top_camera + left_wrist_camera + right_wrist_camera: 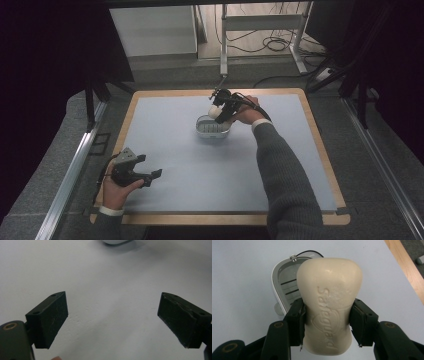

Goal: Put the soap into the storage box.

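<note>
Soap bar (329,307) pinched btwn right claw (327,322) jaws, above soap dish (284,285).

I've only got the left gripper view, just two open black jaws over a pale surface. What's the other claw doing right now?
Observer: The right claw is shut on a cream soap bar.
Operator: Where is it on the table?
Observer: Toward the far middle of the mat, above a white soap dish.
Operator: Is the bar in the dish yet?
Observer: No, the jaws pinch its narrow waist and it hangs over the dish's slotted grey insert.
Operator: And my claw?
Observer: The left claw sits at the near left of the mat, in the person's left hand.
</note>
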